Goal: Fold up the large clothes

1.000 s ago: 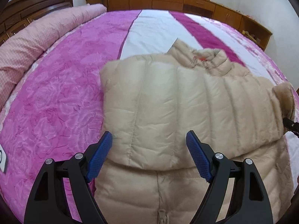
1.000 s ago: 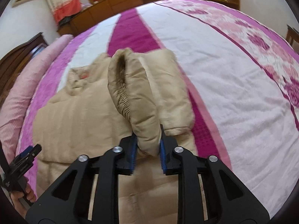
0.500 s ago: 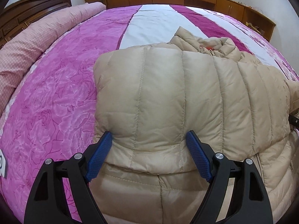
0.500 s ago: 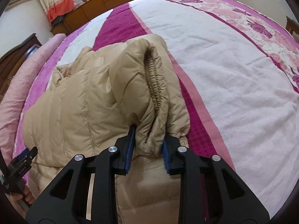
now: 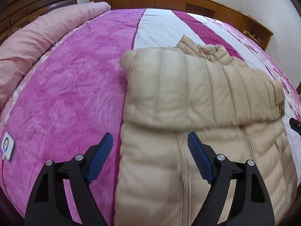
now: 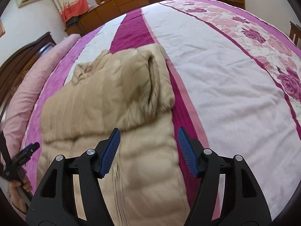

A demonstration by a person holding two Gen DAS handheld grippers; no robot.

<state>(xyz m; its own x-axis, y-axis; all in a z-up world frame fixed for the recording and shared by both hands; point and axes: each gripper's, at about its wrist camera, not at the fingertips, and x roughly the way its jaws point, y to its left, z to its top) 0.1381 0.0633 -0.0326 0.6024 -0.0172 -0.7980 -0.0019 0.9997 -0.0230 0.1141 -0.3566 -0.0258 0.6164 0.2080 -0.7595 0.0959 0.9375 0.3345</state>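
Both grippers angled down over beige quilted puffer jacket point(image 5: 197, 101). Left gripper point(image 5: 150, 157) wide open, empty. Right gripper point(image 6: 148, 150) jaws just opened, nothing gripped.

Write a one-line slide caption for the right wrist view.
Right gripper, jaws just opened and empty, above a beige puffer jacket folded over on a pink and white bedspread.
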